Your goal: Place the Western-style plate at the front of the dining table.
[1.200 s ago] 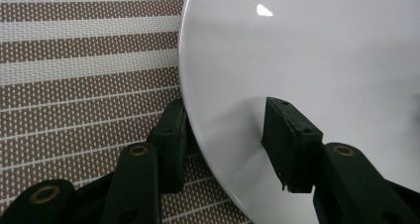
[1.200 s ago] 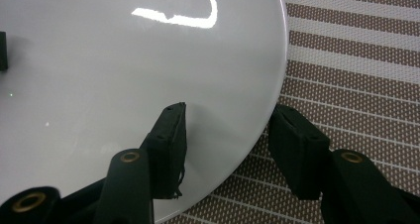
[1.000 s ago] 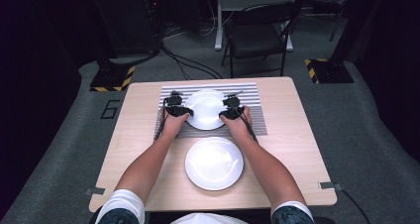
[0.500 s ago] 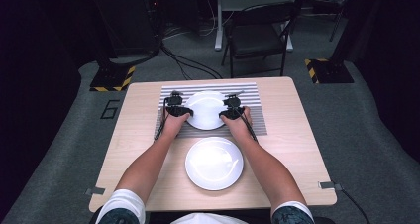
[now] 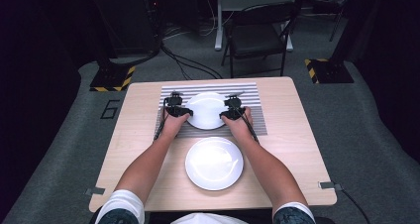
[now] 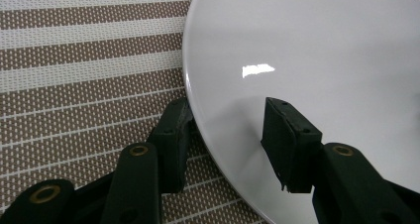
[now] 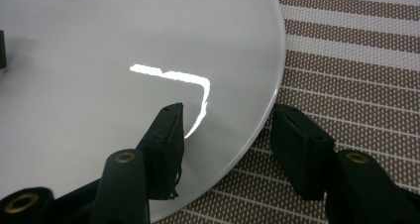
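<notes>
The left gripper and right gripper are shown agape, each straddling the rim of the far plate, at its 9 and 3 o'clock edges. The plate is seen resting on the striped mat, at 12 o'clock from the near plate. Both rims are best clamped evenly before any lift.

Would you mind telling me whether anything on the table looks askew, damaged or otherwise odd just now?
Nothing stands out. The far plate lies on the striped mat, unchipped as far as visible, with the left tongs and right tongs open astride its rim. The near plate sits flat on the table.
</notes>
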A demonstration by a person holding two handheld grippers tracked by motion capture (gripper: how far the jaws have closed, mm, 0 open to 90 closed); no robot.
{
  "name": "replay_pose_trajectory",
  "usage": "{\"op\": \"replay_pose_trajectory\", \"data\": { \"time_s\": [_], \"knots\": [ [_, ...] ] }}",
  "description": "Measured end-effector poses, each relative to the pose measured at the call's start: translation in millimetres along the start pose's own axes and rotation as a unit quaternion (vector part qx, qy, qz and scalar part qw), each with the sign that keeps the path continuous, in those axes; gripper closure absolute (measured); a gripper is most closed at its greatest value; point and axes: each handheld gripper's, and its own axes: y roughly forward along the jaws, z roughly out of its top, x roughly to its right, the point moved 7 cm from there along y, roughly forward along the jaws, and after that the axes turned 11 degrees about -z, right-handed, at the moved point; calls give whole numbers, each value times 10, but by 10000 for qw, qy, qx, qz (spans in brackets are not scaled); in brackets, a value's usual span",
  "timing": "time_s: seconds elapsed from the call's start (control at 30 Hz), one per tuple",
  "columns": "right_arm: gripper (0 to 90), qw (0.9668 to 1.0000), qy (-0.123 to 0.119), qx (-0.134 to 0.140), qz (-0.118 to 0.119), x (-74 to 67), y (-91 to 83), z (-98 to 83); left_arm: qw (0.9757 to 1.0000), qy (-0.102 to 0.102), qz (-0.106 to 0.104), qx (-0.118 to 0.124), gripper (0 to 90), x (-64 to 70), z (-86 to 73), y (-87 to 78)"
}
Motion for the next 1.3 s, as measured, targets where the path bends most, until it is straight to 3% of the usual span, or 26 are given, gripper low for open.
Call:
{"op": "replay_pose_trajectory", "data": {
  "time_s": [0.27,0.47,0.83,1.3],
  "knots": [
    [458,9999,24,114,114,8,-97,-1,9998,-51,-98,142,515,-26,5,-107],
    [450,9997,-51,195,145,16,-213,6,9997,21,-138,188,509,-9,-21,-237],
    [437,9994,-68,261,233,48,-325,26,9991,266,-166,271,497,32,-1,-425],
    [436,9969,-241,647,374,146,-749,-15,9970,583,-248,446,493,219,-10,-768]
  ]
}}
